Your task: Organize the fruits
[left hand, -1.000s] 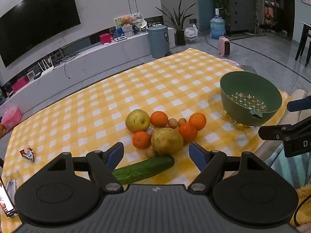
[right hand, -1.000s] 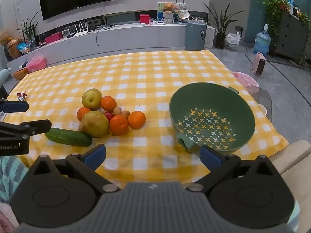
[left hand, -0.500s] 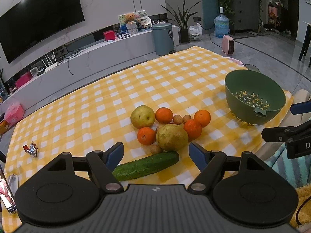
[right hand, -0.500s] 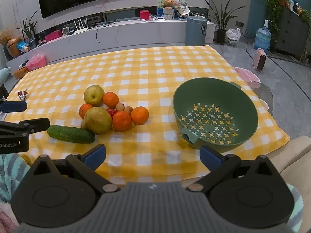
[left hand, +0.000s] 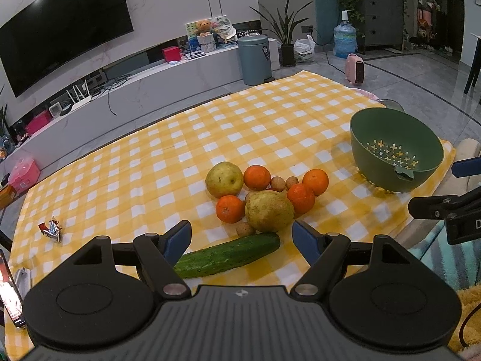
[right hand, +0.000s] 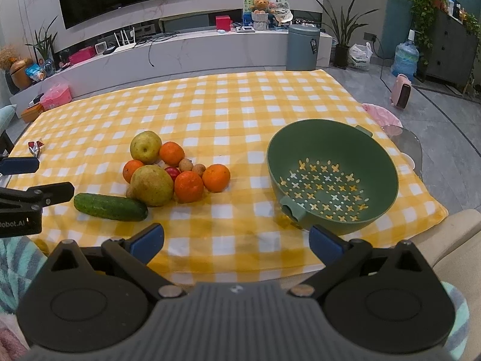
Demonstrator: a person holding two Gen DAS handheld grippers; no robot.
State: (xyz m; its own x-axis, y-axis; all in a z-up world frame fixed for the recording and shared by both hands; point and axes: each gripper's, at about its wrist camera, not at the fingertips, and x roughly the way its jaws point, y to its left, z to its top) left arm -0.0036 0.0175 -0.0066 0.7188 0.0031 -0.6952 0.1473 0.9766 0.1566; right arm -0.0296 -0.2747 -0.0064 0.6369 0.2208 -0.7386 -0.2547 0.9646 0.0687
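From the left wrist, the left gripper [left hand: 241,238] is held wide apart and empty; the cucumber [left hand: 227,255] is seen between its fingertips, the fruit pile [left hand: 264,194] just beyond.

From the right wrist, the right gripper [right hand: 236,238] is spread empty too; the green colander [right hand: 332,177] is found ahead-right, the fruit ahead-left.

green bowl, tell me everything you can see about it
The green bowl is a round, deep colander in matte dark green, plastic by its look. Its floor is pierced with cross-shaped and small oval holes through which the yellow checked cloth shows. A small handle tab sticks out at the near rim and another at the far rim. It sits upright and empty on the cloth near the table's right corner, apart from the fruit pile. Neither gripper touches it.
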